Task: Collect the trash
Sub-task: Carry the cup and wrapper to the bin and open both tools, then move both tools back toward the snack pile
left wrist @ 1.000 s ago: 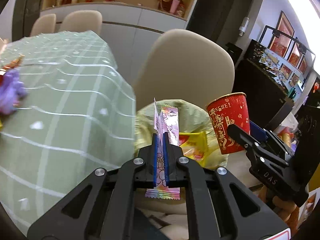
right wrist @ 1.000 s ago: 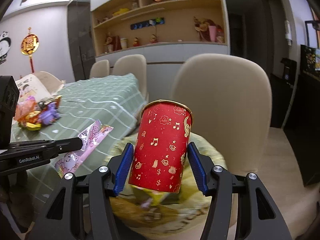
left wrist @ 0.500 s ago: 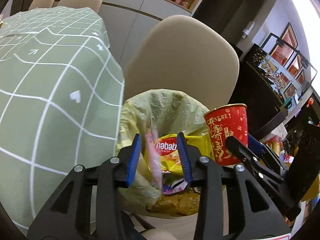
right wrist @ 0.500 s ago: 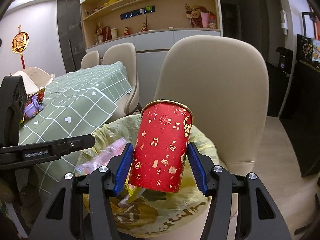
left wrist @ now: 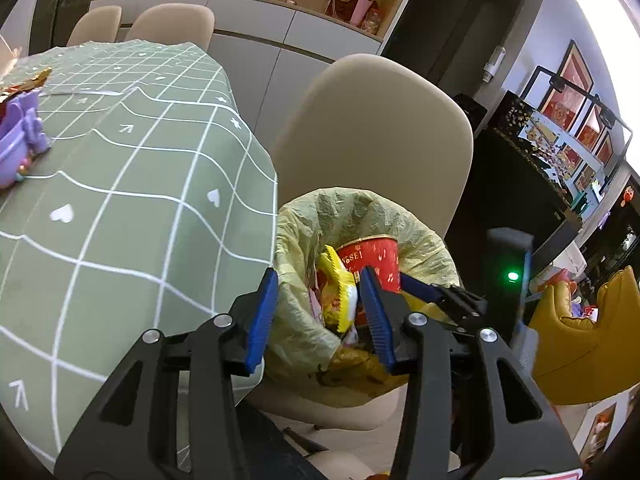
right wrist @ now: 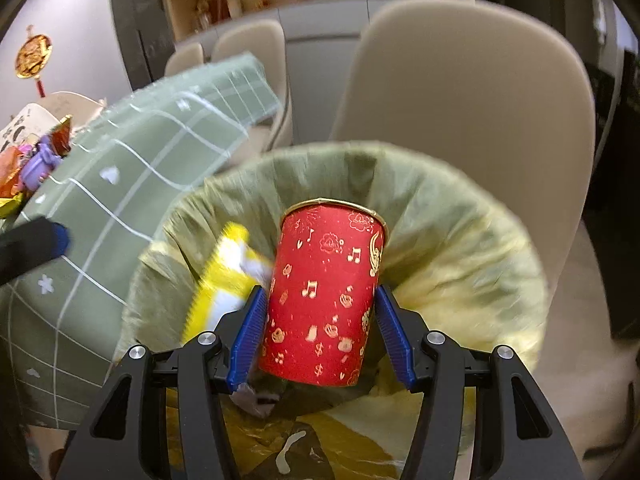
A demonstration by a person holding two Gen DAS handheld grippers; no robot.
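A bin lined with a yellow-green bag (left wrist: 416, 236) (right wrist: 460, 248) stands on a beige chair beside the table. My right gripper (right wrist: 320, 320) is shut on a red paper cup (right wrist: 326, 296) with gold notes and holds it inside the bag's mouth; the cup also shows in the left wrist view (left wrist: 374, 258). My left gripper (left wrist: 316, 312) is open and empty, just above the bag's near rim. A yellow snack wrapper (left wrist: 338, 292) (right wrist: 224, 276) stands up in the bag next to the cup.
The table with a green checked cloth (left wrist: 120, 208) lies to the left of the bin. A purple toy (left wrist: 18, 144) and more wrappers (right wrist: 16, 172) lie at its far left. The beige chair back (left wrist: 376, 136) rises behind the bin.
My left gripper opened and let the pink wrapper fall into the bag. My right gripper moved the red cup down into the bag's mouth.
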